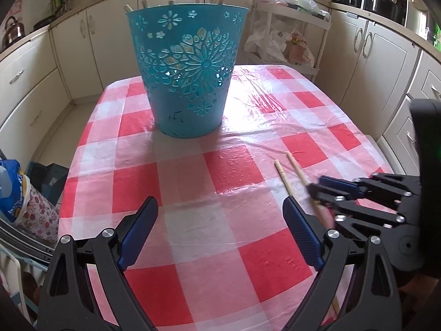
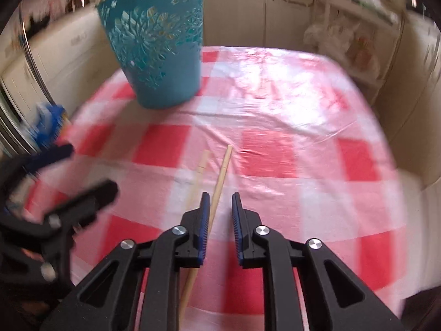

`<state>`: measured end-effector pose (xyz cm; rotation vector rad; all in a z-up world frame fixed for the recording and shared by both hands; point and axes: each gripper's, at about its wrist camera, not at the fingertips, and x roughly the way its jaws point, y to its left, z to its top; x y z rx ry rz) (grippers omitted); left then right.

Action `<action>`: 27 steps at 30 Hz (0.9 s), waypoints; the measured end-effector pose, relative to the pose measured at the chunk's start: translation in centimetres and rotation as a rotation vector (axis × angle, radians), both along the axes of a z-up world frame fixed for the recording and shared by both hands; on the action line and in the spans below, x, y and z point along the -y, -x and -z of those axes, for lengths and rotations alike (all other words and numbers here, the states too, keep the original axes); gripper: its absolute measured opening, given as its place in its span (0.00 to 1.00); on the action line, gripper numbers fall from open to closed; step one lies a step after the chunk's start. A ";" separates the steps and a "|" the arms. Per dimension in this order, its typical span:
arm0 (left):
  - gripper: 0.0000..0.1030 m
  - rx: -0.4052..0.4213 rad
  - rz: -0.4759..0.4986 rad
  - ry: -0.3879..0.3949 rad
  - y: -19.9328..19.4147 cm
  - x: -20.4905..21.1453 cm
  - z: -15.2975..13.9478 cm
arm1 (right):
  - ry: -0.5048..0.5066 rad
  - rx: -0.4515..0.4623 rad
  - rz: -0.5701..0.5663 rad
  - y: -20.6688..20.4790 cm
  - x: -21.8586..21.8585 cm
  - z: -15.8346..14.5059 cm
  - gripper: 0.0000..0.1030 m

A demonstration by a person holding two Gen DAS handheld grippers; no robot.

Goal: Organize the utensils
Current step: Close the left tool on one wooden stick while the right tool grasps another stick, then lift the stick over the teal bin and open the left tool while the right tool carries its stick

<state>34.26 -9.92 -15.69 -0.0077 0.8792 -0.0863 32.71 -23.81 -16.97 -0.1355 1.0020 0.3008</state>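
Picking up the 2 chopsticks (image 2: pixel 217 176) comes next. They lie side by side on the checked surface (image 1: pixel 193 182), well apart from the blue bucket (image 1: pixel 190 69). The right tool (image 2: pixel 219 220) has a small gap and 1 stick sits in it, not squeezed yet. Close slowly near the middle. The left tool (image 1: pixel 220 231) is wide apart and holds nothing.

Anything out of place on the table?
Two loose chopsticks lie on the checked tablecloth near the right hand-held gripper, while others stand in the blue bucket. Bucket upright, nothing spilled.
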 end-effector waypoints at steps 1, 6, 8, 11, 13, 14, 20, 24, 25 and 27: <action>0.85 0.000 0.008 -0.002 -0.2 0.4 0.0 | -0.021 -0.012 0.019 0.1 0.9 0.0 0.10; 0.85 -0.033 0.075 -0.049 -1.8 4.2 1.2 | -0.105 -0.047 0.100 0.1 4.6 0.1 0.10; 0.80 -0.048 0.090 -0.088 -2.4 5.5 2.0 | -0.135 -0.057 0.110 0.0 5.5 0.2 0.10; 0.53 -0.051 0.116 -0.106 -2.8 6.8 3.0 | -0.136 -0.063 0.104 -0.2 5.4 0.3 0.11; 0.19 -0.056 0.183 -0.089 -2.6 7.5 2.8 | -0.107 -0.046 0.094 -0.1 4.8 0.2 0.12; 0.13 -0.060 0.198 -0.094 -2.5 7.6 2.7 | -0.096 -0.041 0.087 -0.1 4.5 0.2 0.13; 0.05 -0.144 0.223 0.015 -2.2 4.1 2.3 | -0.047 -0.024 0.054 -0.2 3.1 0.3 0.19; 0.05 -0.209 0.224 0.098 -2.4 0.8 2.4 | -0.157 -0.073 0.021 -0.3 3.0 0.5 0.05; 0.05 -0.222 0.224 0.120 -2.5 0.1 2.4 | -0.178 -0.081 0.013 -0.2 2.8 0.5 0.05; 0.05 -0.234 0.217 0.127 -2.8 -0.9 2.5 | -0.226 -0.099 0.007 -0.3 2.6 0.6 0.05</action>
